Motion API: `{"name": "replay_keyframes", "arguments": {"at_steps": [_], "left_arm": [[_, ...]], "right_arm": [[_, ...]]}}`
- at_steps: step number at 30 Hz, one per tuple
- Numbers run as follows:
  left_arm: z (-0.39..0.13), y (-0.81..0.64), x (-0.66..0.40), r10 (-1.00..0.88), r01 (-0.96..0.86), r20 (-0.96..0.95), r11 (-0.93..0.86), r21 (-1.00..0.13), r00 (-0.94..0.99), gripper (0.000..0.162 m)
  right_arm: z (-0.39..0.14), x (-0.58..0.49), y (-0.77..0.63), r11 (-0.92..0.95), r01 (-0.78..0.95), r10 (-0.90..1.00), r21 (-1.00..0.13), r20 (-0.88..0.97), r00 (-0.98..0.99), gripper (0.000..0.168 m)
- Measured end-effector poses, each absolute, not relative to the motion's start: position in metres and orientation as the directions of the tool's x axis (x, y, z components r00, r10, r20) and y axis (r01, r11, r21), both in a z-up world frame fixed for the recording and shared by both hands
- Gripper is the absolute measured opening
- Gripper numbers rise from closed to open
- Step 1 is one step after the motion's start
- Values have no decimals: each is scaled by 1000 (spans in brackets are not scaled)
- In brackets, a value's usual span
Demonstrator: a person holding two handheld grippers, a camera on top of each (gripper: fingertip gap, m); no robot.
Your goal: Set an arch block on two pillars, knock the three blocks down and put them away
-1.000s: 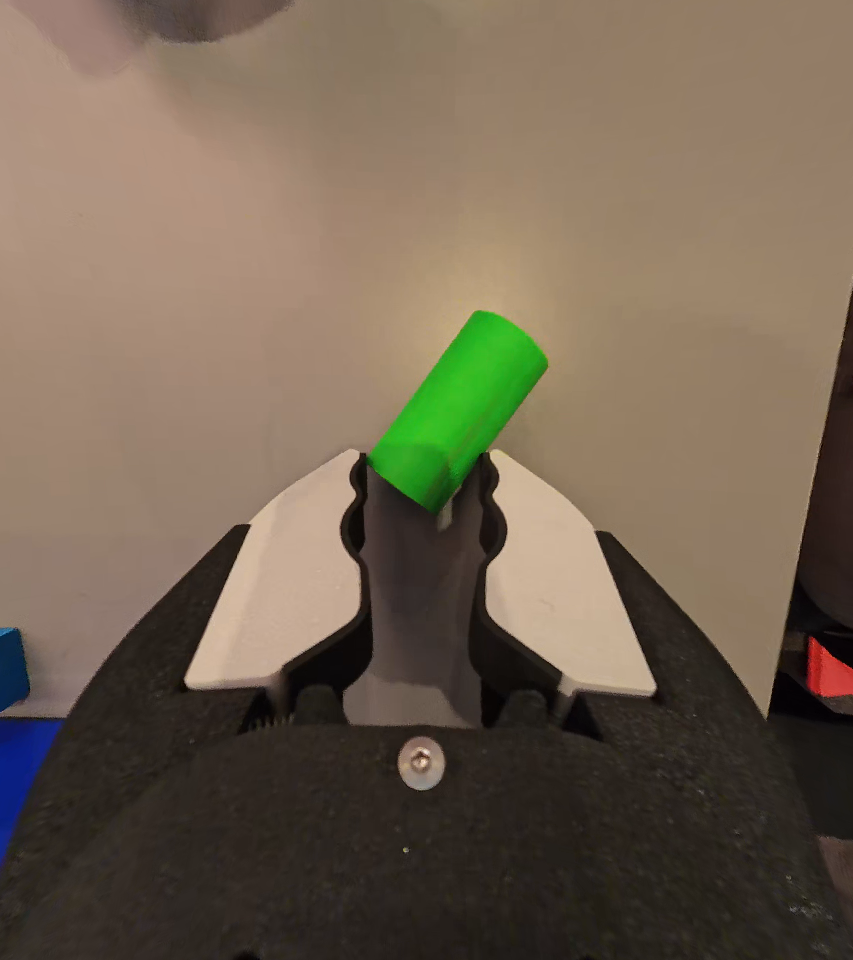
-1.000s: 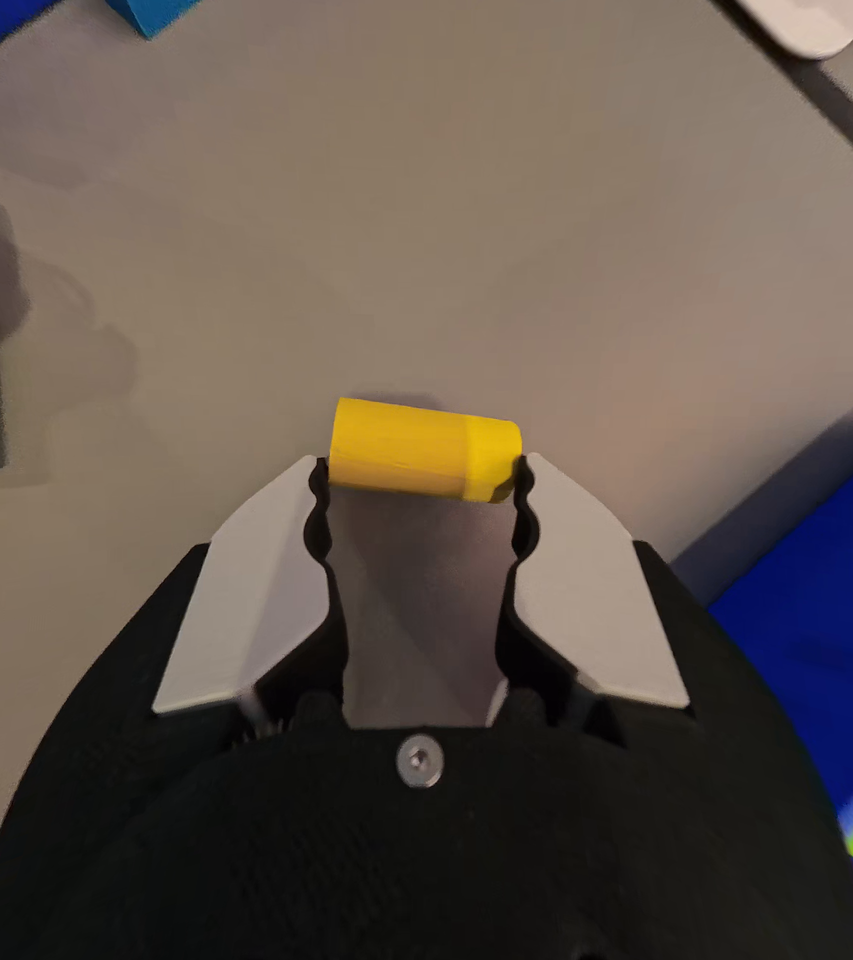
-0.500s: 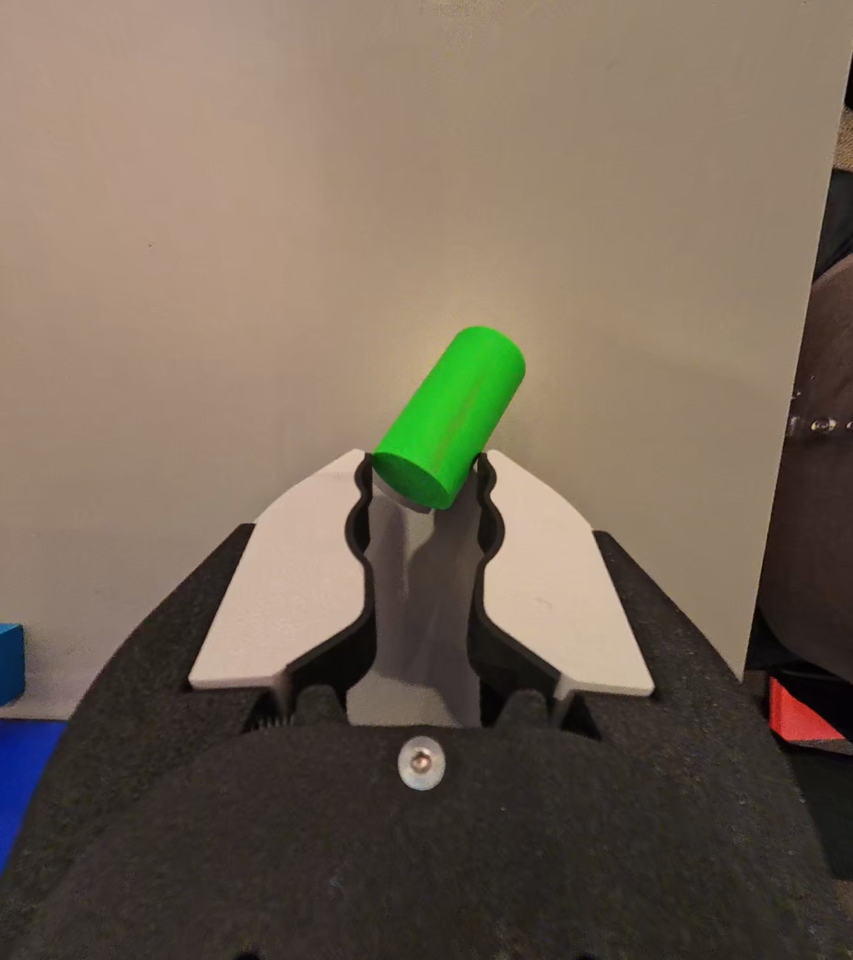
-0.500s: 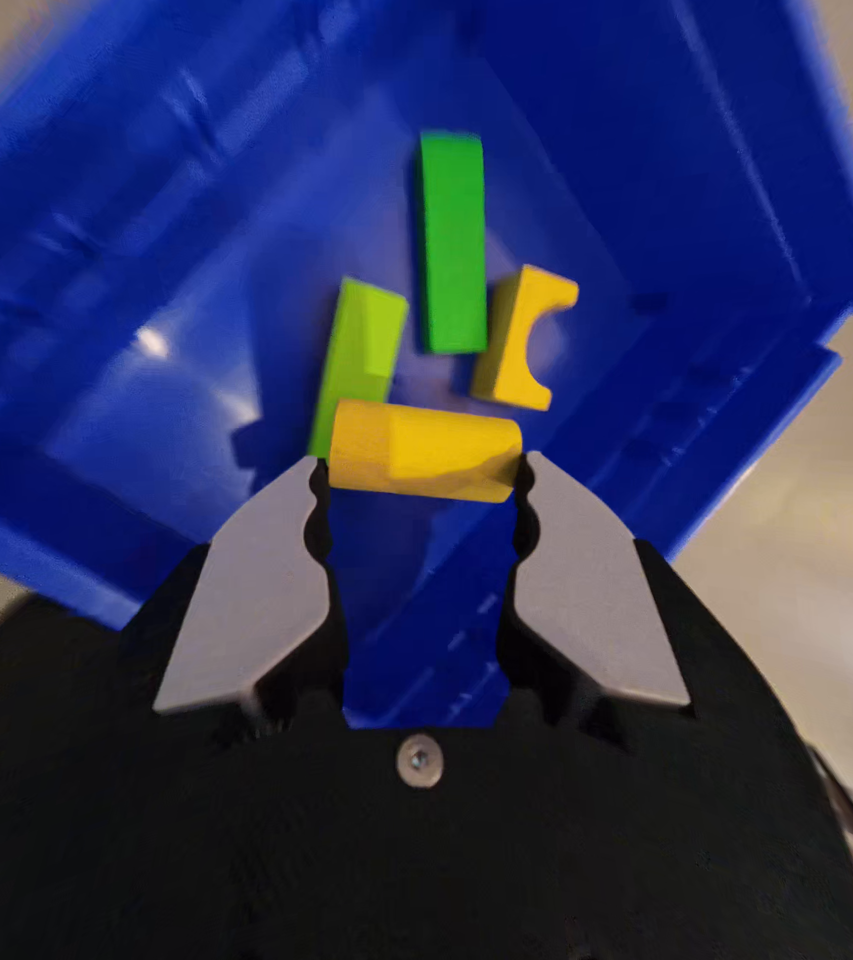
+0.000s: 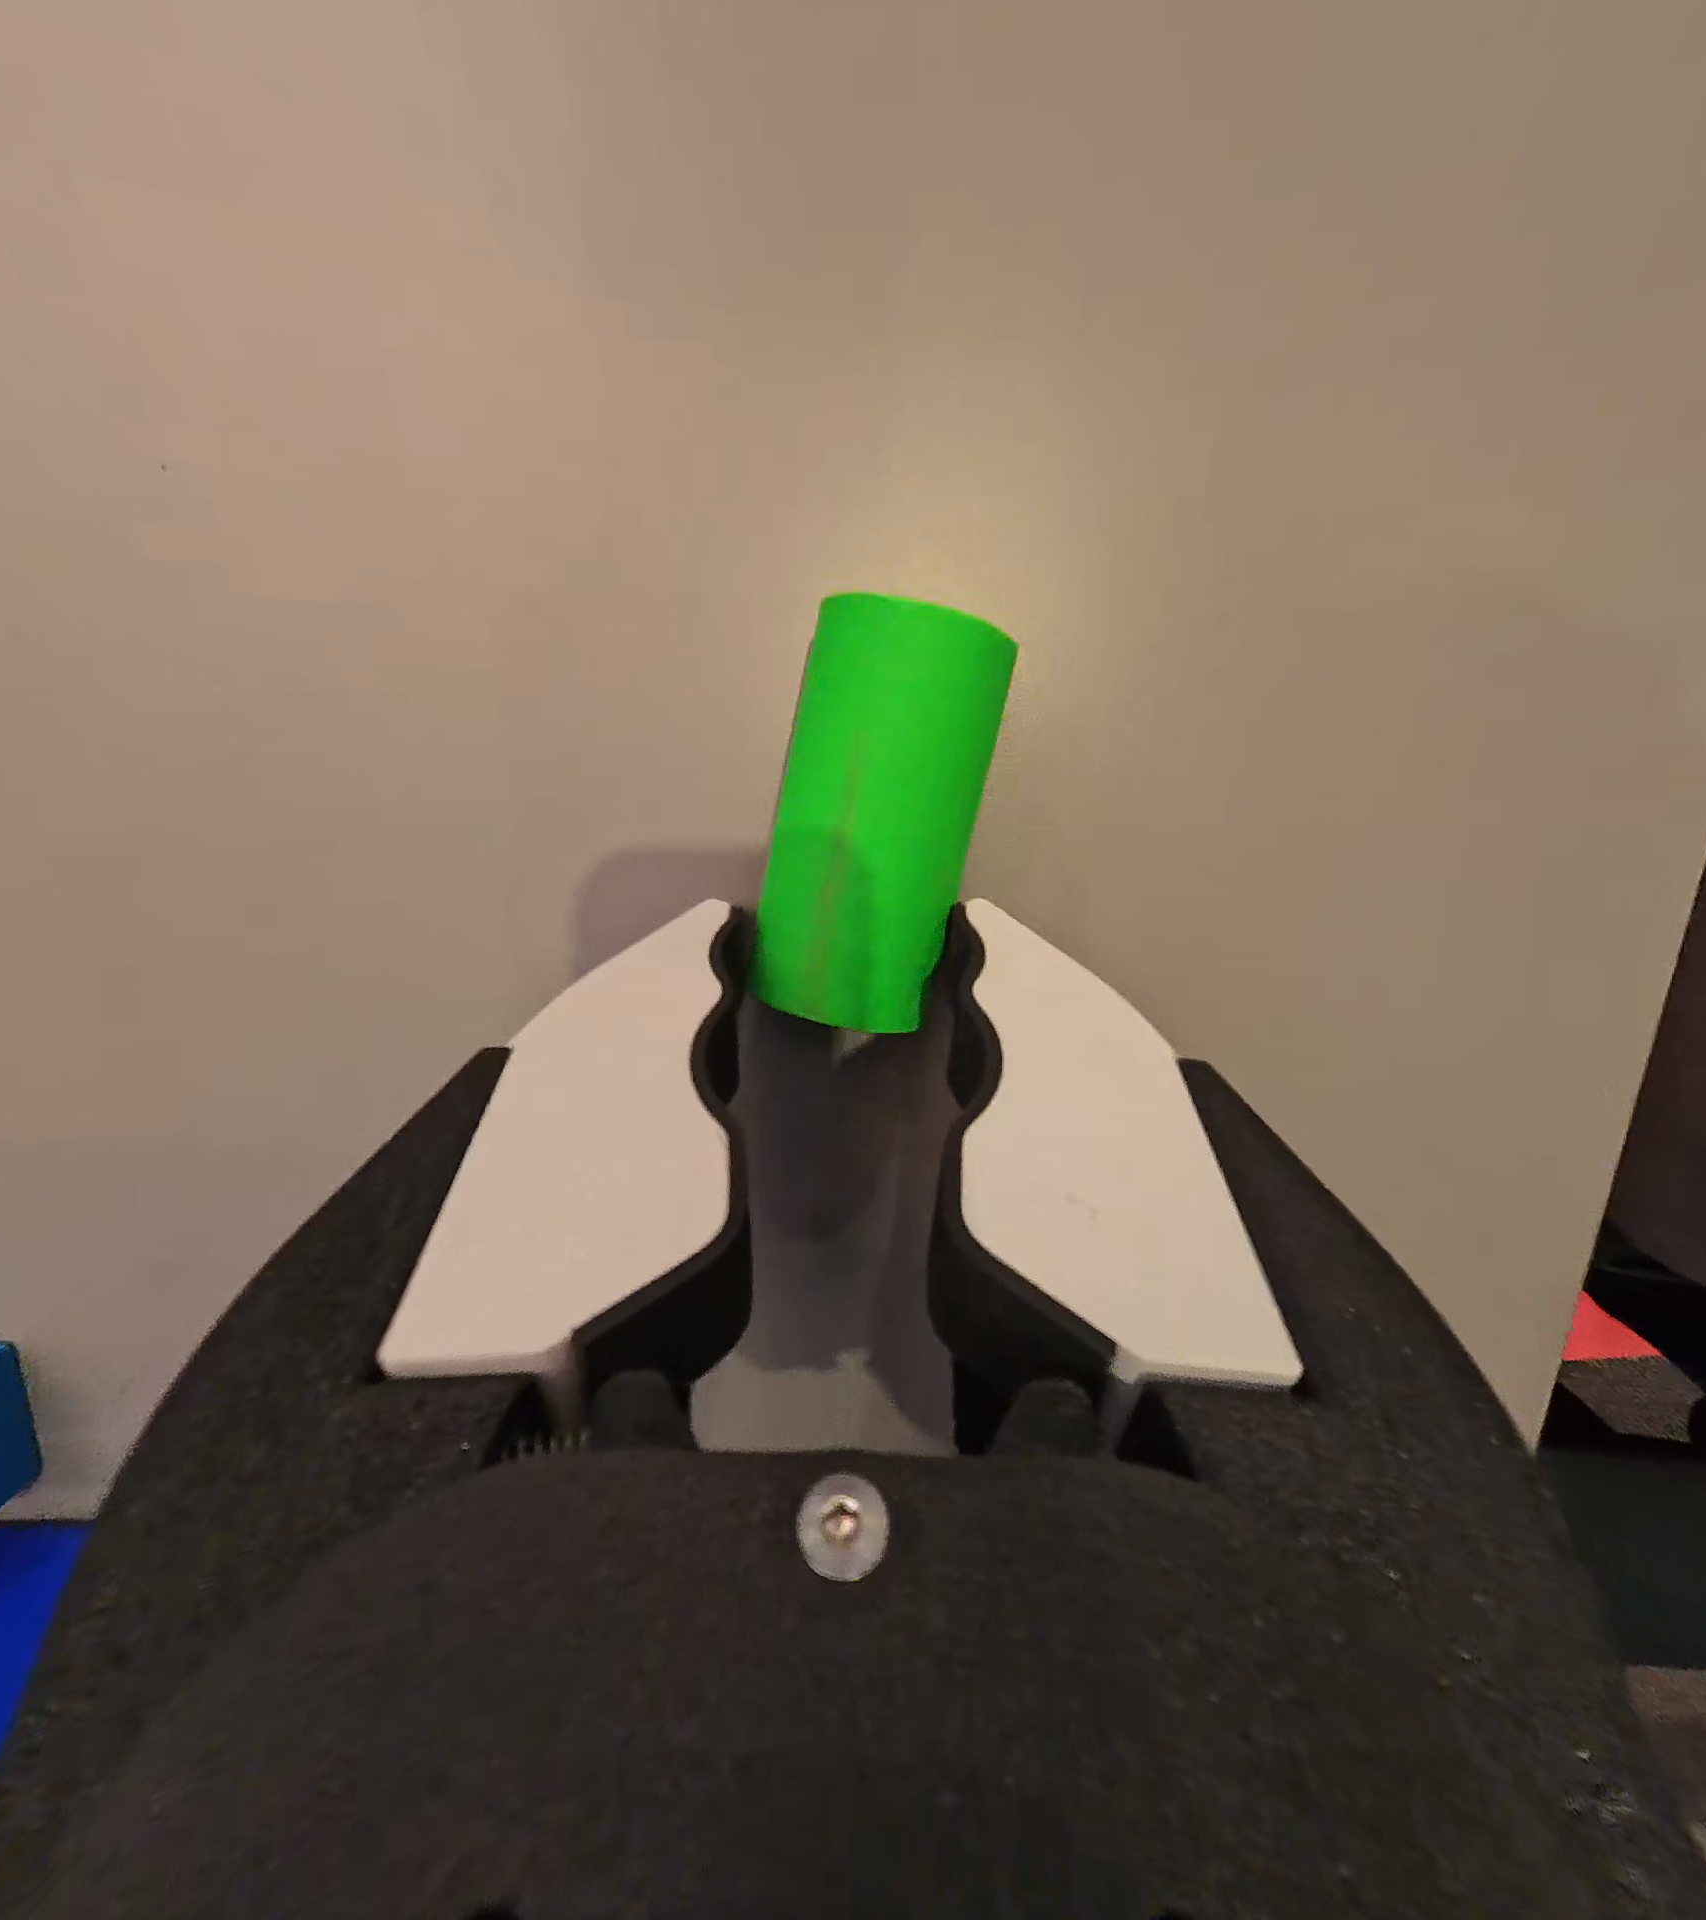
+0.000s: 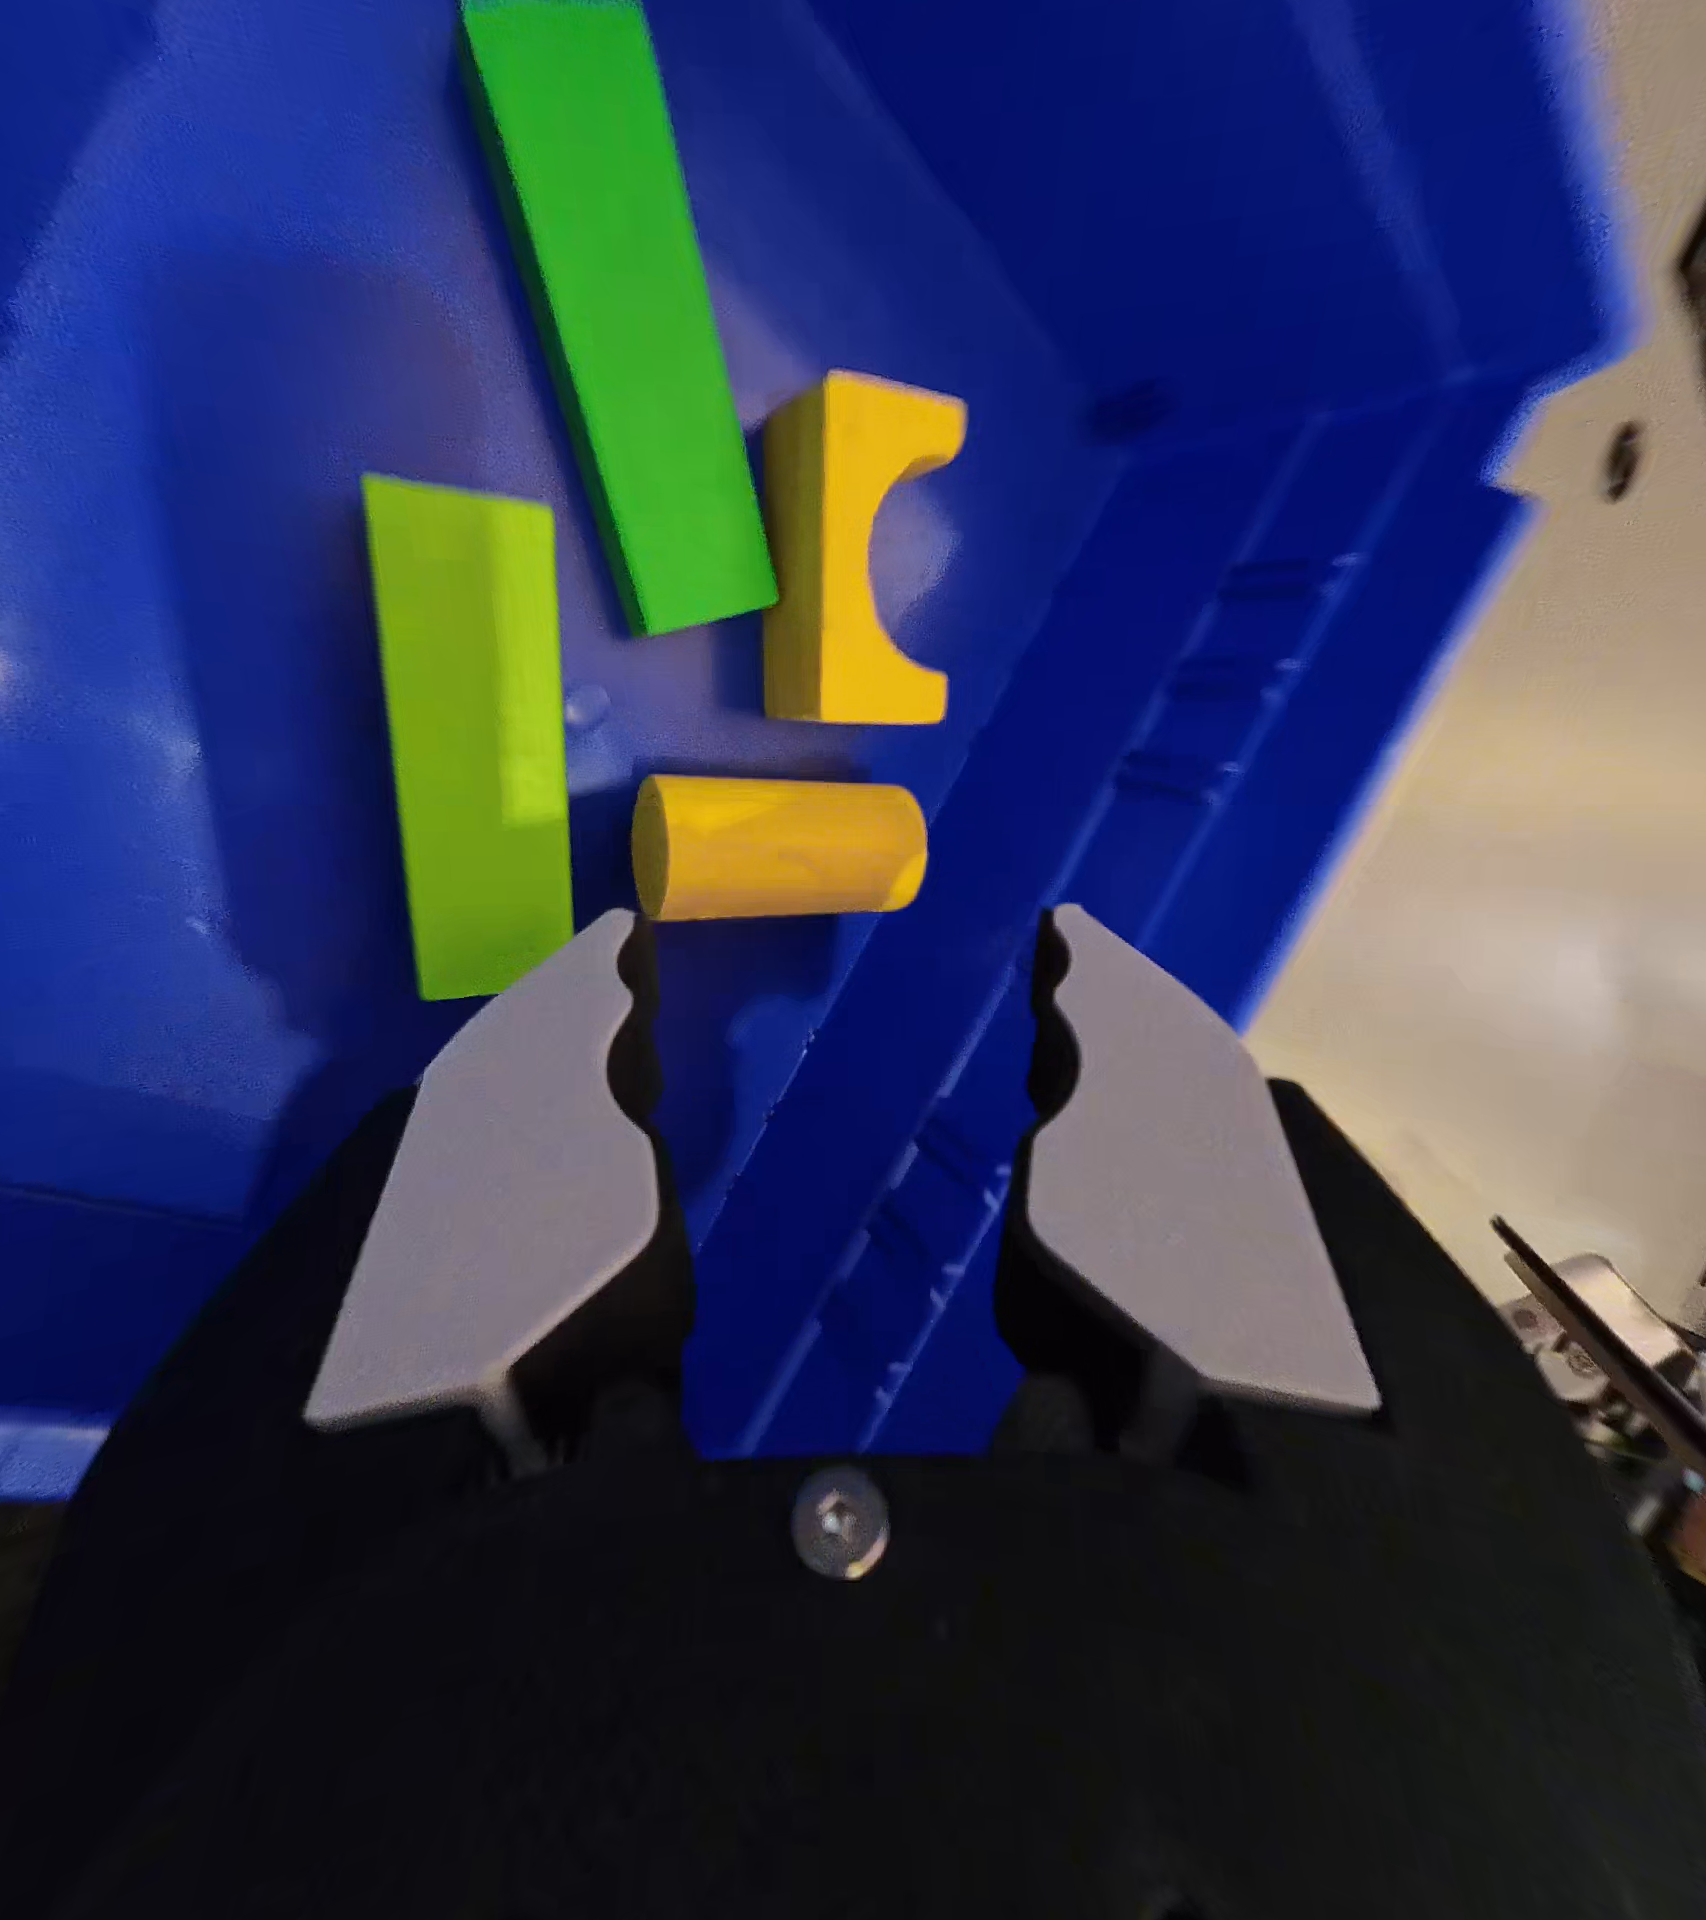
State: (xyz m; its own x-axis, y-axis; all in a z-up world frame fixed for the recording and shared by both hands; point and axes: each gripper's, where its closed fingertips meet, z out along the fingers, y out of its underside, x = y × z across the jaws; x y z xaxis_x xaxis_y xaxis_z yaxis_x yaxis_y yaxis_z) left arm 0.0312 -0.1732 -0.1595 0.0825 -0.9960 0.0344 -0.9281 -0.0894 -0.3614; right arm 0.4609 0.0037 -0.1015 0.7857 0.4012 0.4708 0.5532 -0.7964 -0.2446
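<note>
Now left gripper around smooth green cylinder — right gripper wide, empty

The green cylinder has a smooth, matt painted look with a faint seam line along its side. The left gripper has pale grey, smooth matt plastic fingers on a black body with a rough, grainy, foam-like skin and one shiny metal screw. The table is plain, flat and matt beige. The blue bin is glossy hard plastic that throws back soft highlights. In it, the yellow cylinder and yellow arch block look matt, while the lime block shows a slight sheen.
</note>
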Motion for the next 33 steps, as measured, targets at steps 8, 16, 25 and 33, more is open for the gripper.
{"name": "replay_keyframes", "arguments": {"at_steps": [8,16,25,33], "left_arm": [[-120,-156,53,-987,-818,96,-163,-552,132,35],[-68,-150,86,-997,-785,23,-76,-615,79,35],[-29,-144,112,-989,-705,-56,-56,-707,134,41],[-31,-80,28,-881,-751,-130,-300,-588,454,65]], "right_arm": [[-26,341,-35,-441,608,511,-661,372,775,70],[-37,133,-139,109,595,931,-796,291,219,59],[-26,132,-144,25,548,973,-836,145,177,33],[-38,377,-45,-523,581,553,-624,271,788,33]]}}
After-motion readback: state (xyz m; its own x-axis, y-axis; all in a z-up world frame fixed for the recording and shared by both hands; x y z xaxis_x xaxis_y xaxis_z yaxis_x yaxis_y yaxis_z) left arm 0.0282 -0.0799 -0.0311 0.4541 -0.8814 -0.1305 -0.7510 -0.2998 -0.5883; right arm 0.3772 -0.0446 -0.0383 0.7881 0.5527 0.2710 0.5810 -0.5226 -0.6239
